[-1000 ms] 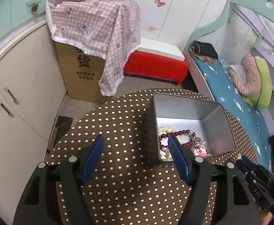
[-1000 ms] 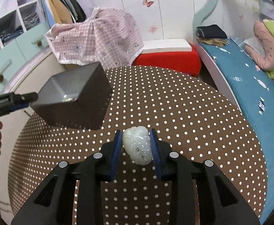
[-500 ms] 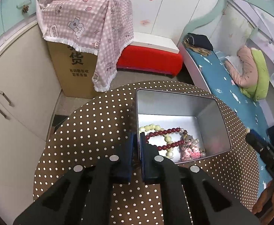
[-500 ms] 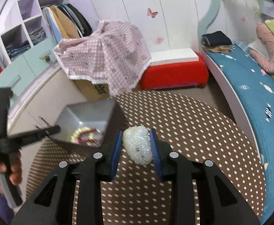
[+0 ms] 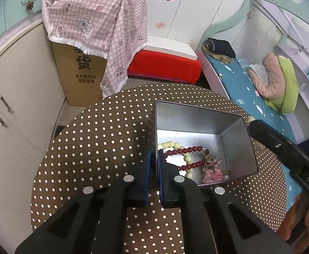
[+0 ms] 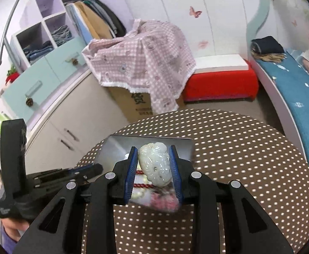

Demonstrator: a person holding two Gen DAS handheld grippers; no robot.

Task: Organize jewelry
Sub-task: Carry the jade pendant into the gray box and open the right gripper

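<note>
The left gripper (image 5: 153,165) comes in from 6 o'clock in its own view, and its two blue pads are pressed on the near left wall of the tin (image 5: 198,116), one pad outside and one inside, so it grips the tin by the rim. In the right wrist view the same gripper (image 6: 90,170) reaches in from 9 o'clock, and the person's left hand (image 6: 10,230) holds its handle at 8 o'clock.

The right gripper (image 6: 153,167) points forward and down over the open tin (image 6: 116,148). Its jaws are closed to a narrow gap around the jade pendant (image 6: 154,165), which stands upright between the blue pads, touching both. The pendant is above the inside of the tin; I cannot tell how high above the floor of the tin it is. In the left wrist view the right gripper shows only as a black body at 3 o'clock, with the right hand (image 5: 298,218) at 4 o'clock.

The tin is rectangular, of grey metal, and sits on the dotted table (image 5: 103,139). Inside it lie a red bead bracelet (image 5: 188,149), a pale green bead bracelet (image 5: 171,144) partly under the red one, and a pink charm cluster (image 5: 212,173) at the near right corner.
</note>
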